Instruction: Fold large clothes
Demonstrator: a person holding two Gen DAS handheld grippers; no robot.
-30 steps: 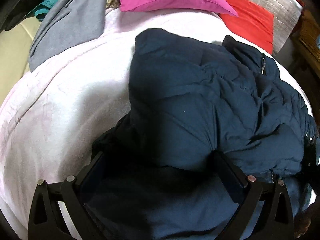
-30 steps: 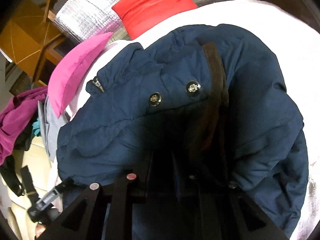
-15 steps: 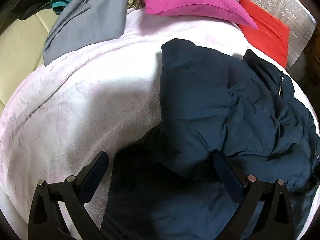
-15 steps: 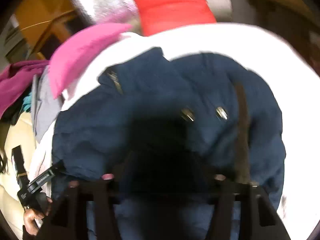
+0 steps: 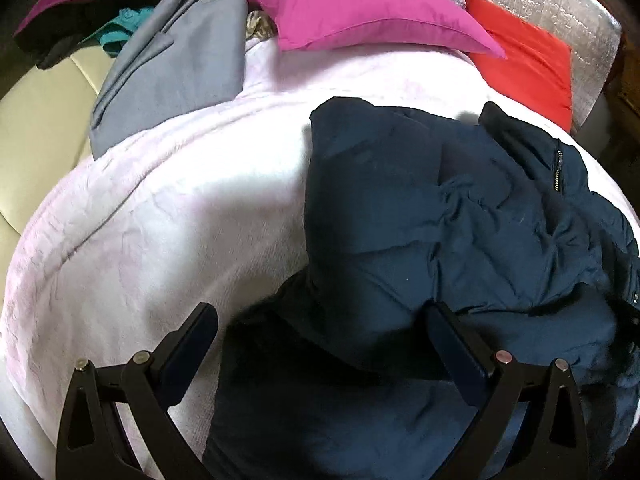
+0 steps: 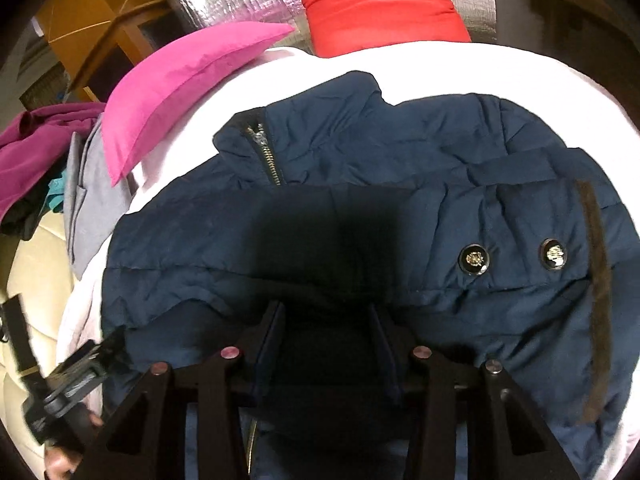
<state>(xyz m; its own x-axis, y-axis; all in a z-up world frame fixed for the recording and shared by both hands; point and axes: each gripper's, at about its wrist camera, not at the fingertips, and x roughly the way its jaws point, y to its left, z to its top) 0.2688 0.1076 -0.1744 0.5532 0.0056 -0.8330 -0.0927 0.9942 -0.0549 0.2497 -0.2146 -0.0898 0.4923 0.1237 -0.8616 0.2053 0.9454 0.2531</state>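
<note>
Shifted since earlier: right tool (image 6: 328,332) half-closed on nothing after releasing, left tool (image 5: 320,344) wide open, navy jacket (image 6: 360,208) bunched mid-frame on bed (image 5: 160,220); risk: puffy fold springing open unpinned.

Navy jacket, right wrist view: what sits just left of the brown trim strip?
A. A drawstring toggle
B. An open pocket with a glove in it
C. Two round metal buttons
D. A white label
C: on the navy jacket, two round metal buttons sit side by side just left of the brown trim strip.
</note>
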